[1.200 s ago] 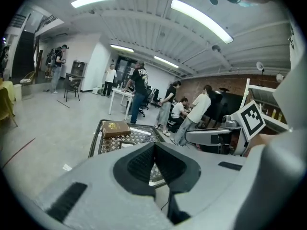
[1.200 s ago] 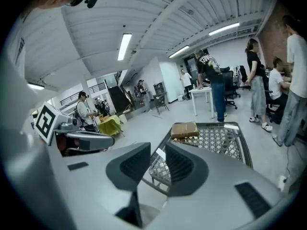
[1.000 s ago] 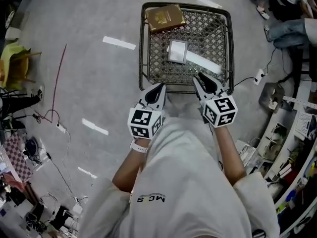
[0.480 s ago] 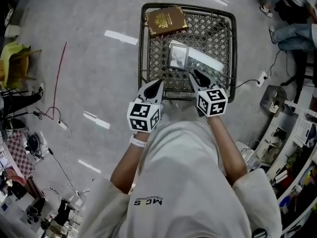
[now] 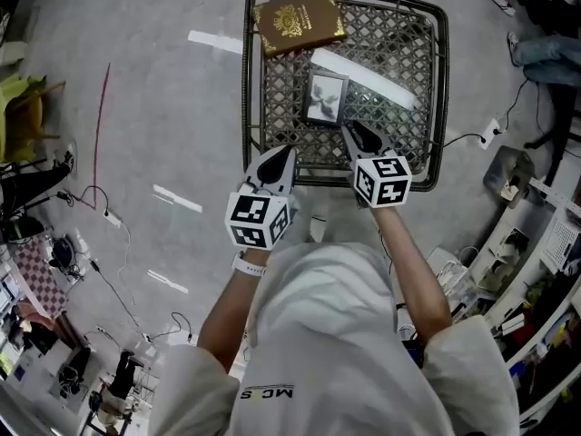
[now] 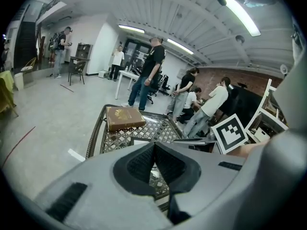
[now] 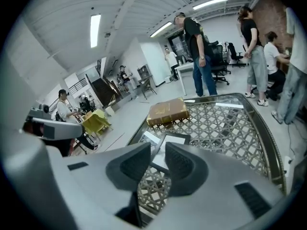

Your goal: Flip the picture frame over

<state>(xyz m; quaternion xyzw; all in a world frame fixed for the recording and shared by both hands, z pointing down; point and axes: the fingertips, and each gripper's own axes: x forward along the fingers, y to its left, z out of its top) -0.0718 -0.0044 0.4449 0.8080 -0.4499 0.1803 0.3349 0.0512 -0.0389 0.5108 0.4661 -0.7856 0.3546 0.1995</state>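
While both grippers hang over the near edge of the desk point(image 5: 247, 89), I read the picture frame point(image 5: 325, 98) as lying flat near the middle of its lattice top, apparently face up, with a dark border around a pale picture. A brown book point(image 5: 298, 22) lies at the far left corner, well apart from it.

The right gripper point(image 5: 349, 133) points down at the frame's near edge, just short of it. In the right gripper view its fingers point(image 7: 184, 163) stand a narrow gap apart with nothing between them, and the frame point(image 7: 173, 138) shows beyond that gap. The left gripper point(image 5: 289, 153) is to the left of the frame, its fingers point(image 6: 169, 163) pressed together and empty.

I judge the frame to be light and stiff, so it should turn as one piece. The front may be glazed, so I would not let it drop. It lies flush on the desk and offers little to grab from above. I would take the border at the near edge or a near corner, one finger slipping under, and keep clear of the picture area.
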